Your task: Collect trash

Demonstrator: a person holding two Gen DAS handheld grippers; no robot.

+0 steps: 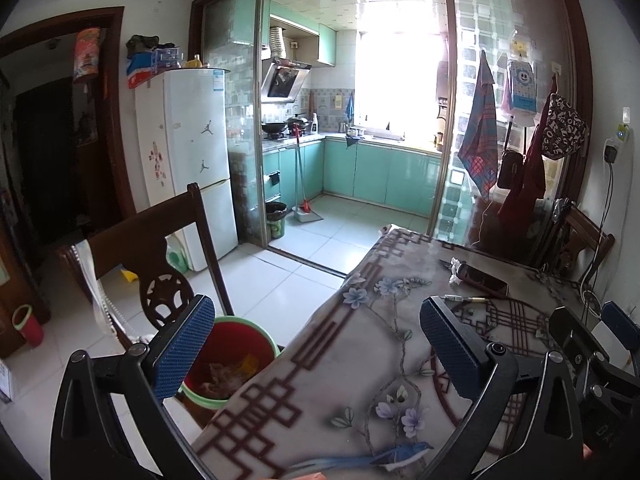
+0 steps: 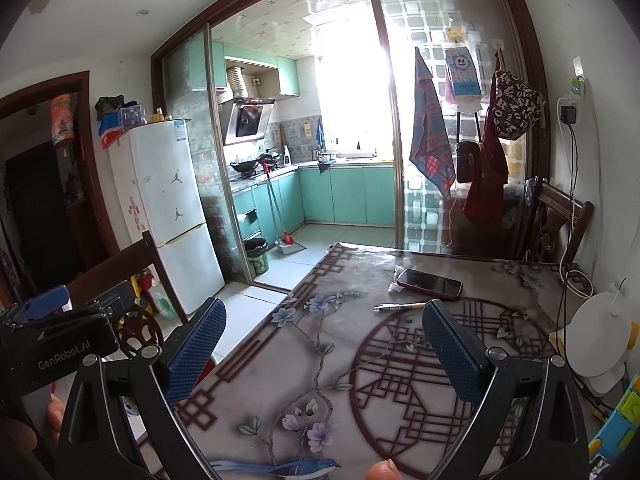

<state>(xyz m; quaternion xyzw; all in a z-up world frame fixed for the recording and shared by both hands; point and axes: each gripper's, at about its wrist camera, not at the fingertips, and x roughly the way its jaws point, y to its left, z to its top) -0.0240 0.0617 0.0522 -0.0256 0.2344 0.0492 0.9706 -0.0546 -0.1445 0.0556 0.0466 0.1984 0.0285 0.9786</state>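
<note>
Both grippers, left gripper [image 1: 316, 344] and right gripper [image 2: 324, 346], hanging spread wide, holding nothing. Crumpled tissue [image 2: 397, 280] lying on table [image 2: 520, 280], touching phone [image 2: 430, 283], waiting. Red bin [image 1: 236, 364] sitting beside table, already holding some trash.

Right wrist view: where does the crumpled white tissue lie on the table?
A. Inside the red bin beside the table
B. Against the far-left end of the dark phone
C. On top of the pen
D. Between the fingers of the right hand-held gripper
B: the crumpled white tissue lies on the table against the far-left end of the dark phone, beyond the pen, while the right hand-held gripper is open and holds nothing.
</note>
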